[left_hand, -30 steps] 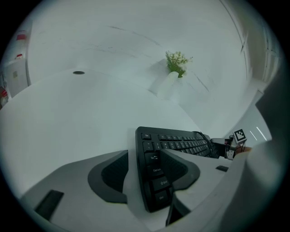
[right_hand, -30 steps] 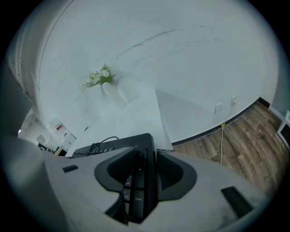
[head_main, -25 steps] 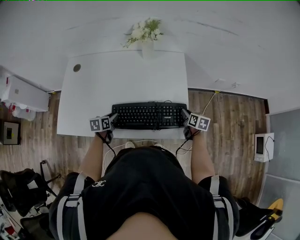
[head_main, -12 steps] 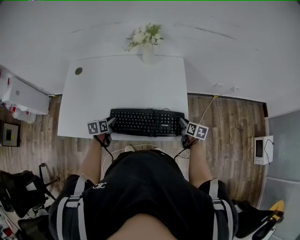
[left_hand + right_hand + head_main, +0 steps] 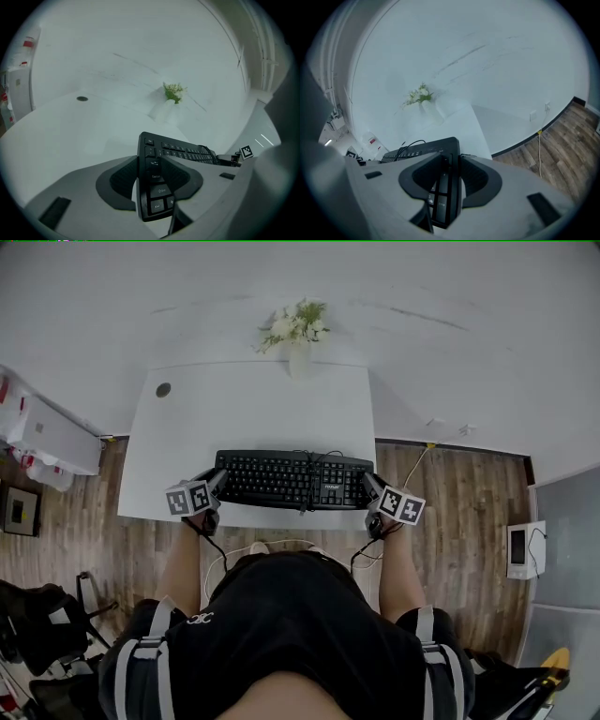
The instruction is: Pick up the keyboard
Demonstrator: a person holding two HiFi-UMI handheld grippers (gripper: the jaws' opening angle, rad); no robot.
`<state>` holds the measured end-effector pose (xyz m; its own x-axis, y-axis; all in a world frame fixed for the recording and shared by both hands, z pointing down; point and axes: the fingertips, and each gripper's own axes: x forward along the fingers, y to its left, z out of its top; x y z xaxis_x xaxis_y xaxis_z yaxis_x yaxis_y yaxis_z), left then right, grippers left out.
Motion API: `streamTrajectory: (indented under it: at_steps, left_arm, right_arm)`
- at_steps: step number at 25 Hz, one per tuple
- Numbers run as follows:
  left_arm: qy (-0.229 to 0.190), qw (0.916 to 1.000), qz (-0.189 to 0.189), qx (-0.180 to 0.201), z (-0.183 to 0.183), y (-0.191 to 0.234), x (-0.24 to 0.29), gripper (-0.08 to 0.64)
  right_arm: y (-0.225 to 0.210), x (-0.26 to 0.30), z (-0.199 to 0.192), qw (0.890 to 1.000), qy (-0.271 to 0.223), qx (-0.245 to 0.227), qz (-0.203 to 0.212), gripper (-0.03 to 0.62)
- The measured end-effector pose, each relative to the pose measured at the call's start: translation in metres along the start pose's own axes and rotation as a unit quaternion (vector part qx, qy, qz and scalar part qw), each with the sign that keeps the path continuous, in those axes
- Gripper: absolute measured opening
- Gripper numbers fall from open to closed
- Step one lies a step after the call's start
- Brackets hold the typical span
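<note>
A black keyboard hangs level just above the front of the white table, held at both ends. My left gripper is shut on its left end; in the left gripper view the pads press the keyboard edgewise between them. My right gripper is shut on the right end, and the right gripper view shows the keyboard clamped the same way. Its black cable lies looped over the keys near the middle.
A white vase of flowers stands at the table's far edge. A round cable hole sits at the far left corner. A white cabinet stands on the wood floor to the left; a wall cable trails at the right.
Both grippers have risen together with the keyboard between them, so it has come up off the table's front edge. The grips on both ends look unchanged.
</note>
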<state>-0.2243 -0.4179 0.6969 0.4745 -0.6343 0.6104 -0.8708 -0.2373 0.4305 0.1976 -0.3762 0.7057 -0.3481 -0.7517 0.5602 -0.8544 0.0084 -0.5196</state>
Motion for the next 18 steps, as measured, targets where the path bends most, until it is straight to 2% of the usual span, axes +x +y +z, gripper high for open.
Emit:
streamTrajectory:
  at_steps: [5, 10, 14, 18]
  left_arm:
    - [-0.053, 0.9982, -0.015, 0.023, 0.041, -0.018, -0.02, 0.17]
    - [-0.118, 0.9907, -0.036, 0.058, 0.095, -0.045, -0.042, 0.17]
    - [-0.176, 0.9801, -0.05, 0.077, 0.141, -0.068, -0.062, 0.17]
    - [-0.23, 0.9659, -0.064, 0.099, 0.182, -0.092, -0.088, 0.17]
  right_arm:
    - [0.026, -0.017, 0.043, 0.998, -0.05, -0.031, 0.018, 0.135]
    - [0.054, -0.04, 0.1, 0.99, -0.115, -0.069, 0.033, 0.135]
    - [0.082, -0.064, 0.151, 0.978, -0.176, -0.101, 0.045, 0.137]
    - [0.112, -0.097, 0.197, 0.96, -0.24, -0.135, 0.052, 0.137]
